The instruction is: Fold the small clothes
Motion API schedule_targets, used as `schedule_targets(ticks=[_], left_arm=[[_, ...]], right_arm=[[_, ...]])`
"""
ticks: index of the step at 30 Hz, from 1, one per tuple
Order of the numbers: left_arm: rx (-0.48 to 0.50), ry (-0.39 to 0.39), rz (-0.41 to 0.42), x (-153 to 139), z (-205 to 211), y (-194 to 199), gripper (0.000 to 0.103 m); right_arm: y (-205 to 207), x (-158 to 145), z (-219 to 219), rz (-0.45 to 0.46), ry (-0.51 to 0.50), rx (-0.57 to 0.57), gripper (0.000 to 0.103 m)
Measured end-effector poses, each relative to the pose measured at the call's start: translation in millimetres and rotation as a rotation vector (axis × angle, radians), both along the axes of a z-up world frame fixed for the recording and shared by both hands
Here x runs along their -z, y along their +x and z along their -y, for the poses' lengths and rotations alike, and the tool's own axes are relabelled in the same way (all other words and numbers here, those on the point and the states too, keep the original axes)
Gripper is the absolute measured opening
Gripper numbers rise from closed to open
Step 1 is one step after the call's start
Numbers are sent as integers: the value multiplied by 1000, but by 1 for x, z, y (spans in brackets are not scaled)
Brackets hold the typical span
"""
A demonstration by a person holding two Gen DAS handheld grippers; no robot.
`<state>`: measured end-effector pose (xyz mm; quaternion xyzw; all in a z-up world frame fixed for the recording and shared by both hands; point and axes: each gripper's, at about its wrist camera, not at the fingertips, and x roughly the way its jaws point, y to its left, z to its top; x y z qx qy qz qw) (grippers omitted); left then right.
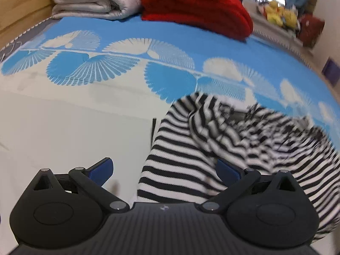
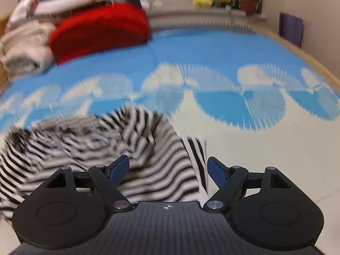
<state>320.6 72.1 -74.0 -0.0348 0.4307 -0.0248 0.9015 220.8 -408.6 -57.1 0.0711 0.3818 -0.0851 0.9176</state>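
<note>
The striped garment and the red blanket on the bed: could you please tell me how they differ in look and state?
The striped garment is black-and-white striped; the red blanket is plain red. The striped garment lies crumpled and unfolded just ahead of the open left gripper and right gripper; the red blanket sits neatly folded at the far end, beside a pale folded blanket. Both rest on the blue-and-white bedspread.

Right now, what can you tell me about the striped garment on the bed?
The black-and-white striped garment looks like a soft knit top with narrow horizontal stripes. It lies rumpled, not yet folded, on the blue and white patterned bedcover, its far part bunched into loose folds. One straight edge shows in the right wrist view. It sits under both open hand-held grippers, left and right; whether either one touches it cannot be told.
</note>
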Motion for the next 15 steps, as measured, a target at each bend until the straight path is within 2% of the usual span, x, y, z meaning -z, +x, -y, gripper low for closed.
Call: schedule_targets(ticks=[2,5,6,7,8,9,11,12,15], left_arm=[[-5,23,-46,13,4,9,103],[-20,3,-97,27,6,22,103],[-18,-9,-106,29,8,24,102],[-17,-18,-103,29,10,25,99],[-16,-24,-91,28,12,24,80],[0,-40,-84,26,14,23,50],[31,-100,-71,20,18,20,23],[33,-97,-54,18,20,18,19],[23,-100,-6,9,21,14,19]], right_arm=[[-1,9,2,-33,-24,1,80],[0,17,2,-54,-13,-26,70],[1,20,2,-59,-5,-28,57],[1,21,2,-67,-1,-32,28],[1,22,2,-74,-4,-34,12],[2,22,2,-73,-5,-37,2],[-1,12,1,-16,-6,-29,2],[-5,4,0,31,-17,-21,1],[-15,-19,7,161,-44,66,1]])
